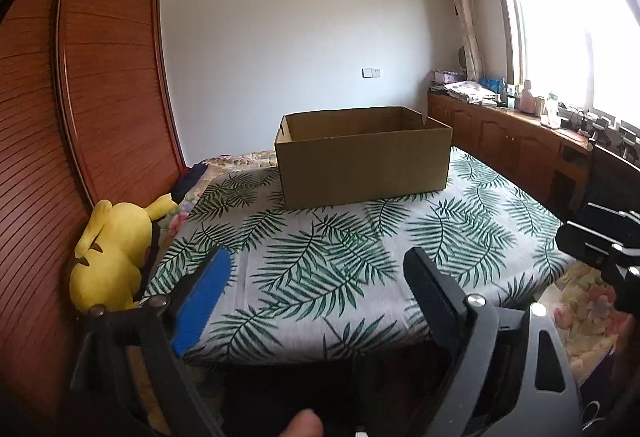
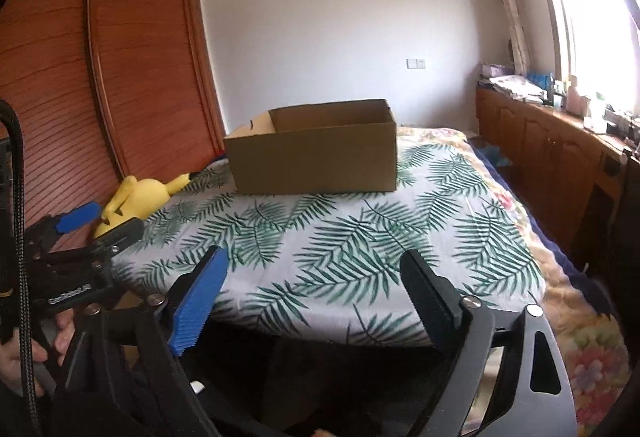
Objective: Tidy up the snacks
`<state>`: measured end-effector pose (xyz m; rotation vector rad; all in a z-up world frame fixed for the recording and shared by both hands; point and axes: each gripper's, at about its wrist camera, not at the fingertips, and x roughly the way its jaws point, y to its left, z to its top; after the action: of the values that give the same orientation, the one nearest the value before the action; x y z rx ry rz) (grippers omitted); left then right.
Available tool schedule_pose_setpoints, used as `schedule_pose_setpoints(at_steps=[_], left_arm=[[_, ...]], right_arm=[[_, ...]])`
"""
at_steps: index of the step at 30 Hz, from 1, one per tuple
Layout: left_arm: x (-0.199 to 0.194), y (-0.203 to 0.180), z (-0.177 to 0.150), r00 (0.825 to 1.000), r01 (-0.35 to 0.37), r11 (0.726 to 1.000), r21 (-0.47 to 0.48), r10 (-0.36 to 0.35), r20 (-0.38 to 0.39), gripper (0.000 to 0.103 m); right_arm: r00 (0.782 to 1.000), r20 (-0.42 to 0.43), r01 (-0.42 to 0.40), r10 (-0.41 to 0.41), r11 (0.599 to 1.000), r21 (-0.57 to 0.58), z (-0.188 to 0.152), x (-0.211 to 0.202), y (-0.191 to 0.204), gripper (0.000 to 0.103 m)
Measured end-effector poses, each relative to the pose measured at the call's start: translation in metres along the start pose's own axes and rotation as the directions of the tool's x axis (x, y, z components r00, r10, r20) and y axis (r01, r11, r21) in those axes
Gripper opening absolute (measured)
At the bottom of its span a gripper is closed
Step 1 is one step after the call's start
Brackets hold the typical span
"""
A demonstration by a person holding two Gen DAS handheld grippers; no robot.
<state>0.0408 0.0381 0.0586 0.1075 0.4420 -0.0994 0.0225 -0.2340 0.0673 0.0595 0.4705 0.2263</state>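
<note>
Both the left gripper [image 1: 318, 269] and the right gripper [image 2: 314, 269] are held wide open and empty. The box [image 1: 362, 157] is seen on the bed [image 1: 320, 257] — snacks are visible in neither view; only the right view shows a hand [image 2: 18, 353].

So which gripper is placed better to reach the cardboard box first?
Neither clearly. Left gripper and right gripper are both open, empty and facing the cardboard box from the near edge of the bed. No snacks are visible.
</note>
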Motion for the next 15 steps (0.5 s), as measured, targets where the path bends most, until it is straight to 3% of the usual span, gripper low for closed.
schedule_pose_setpoints(at_steps=[4,15], left_arm=[[-0.003,-0.001,-0.007,1.000,0.002,1.000,-0.006,-0.002,0.000,0.089],[-0.002,-0.001,-0.010,1.000,-0.010,1.000,-0.025,0.010,-0.002,0.089]], right_arm=[[1.000,-0.010,0.014,-0.014,1.000,0.013,-0.007,0.001,-0.004,0.102],[0.999,-0.004,0.037,-0.037,0.999,0.004,-0.016,0.002,0.002,0.103]])
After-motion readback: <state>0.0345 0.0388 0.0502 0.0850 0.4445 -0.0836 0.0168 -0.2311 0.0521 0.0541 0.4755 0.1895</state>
